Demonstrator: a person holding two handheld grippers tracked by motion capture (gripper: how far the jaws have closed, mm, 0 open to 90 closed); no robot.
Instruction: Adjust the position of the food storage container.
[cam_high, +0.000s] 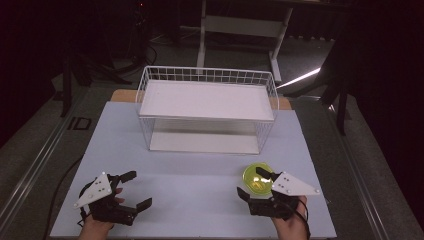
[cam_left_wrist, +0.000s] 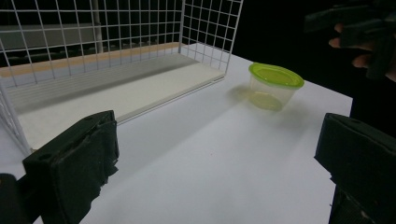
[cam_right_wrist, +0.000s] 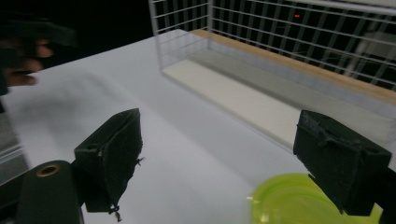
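On the white table, a small clear container with a yellow-green lid is sitting near the right front, in front of the right end of the white wire rack and apart from it. The right gripper is hovering right at the container, its jaws standing wide with nothing pressed between them; in the right gripper view the lid is lying low between the two black pads, close under the right-hand one. The left gripper is waiting well apart, over the left front of the table, its jaws also gaping wide and holding nothing. From the left gripper view the container is standing upright on the bare surface, lid on, just beyond the rack's near corner.
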